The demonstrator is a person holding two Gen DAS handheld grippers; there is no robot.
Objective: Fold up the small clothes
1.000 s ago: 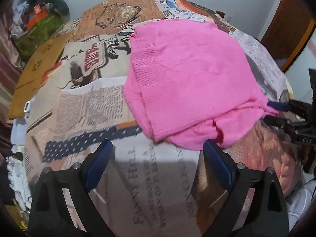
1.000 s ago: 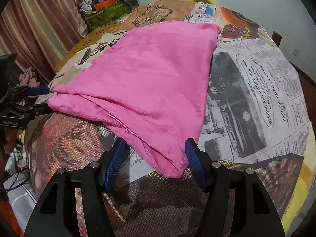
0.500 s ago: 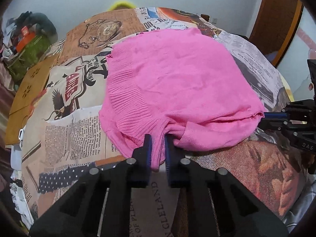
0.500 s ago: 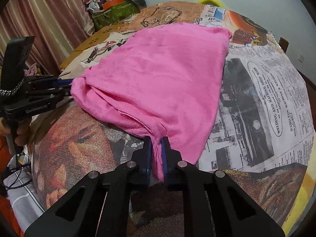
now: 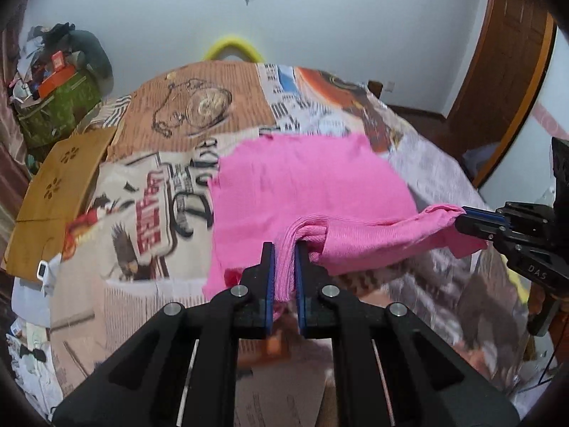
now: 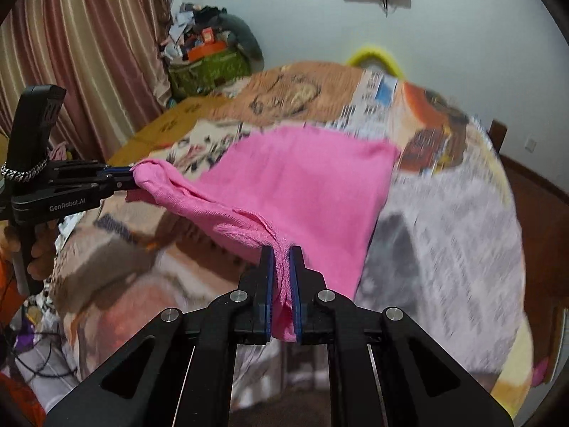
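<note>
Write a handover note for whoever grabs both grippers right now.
Left gripper: shut on the near ribbed corner of the pink knit garment.
Right gripper: shut on the other near corner.
Near edge is lifted and stretched between them; the far part lies on the newspaper-print bedcover.
Done: both corners gripped and raised.
Left: probably carry the near edge over to the far edge, lay it flat, release, then finish folding.

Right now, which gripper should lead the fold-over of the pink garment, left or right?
Neither clearly: left gripper and right gripper each pinch a near corner of the pink garment, its near edge raised between them. Carry both forward together.
</note>
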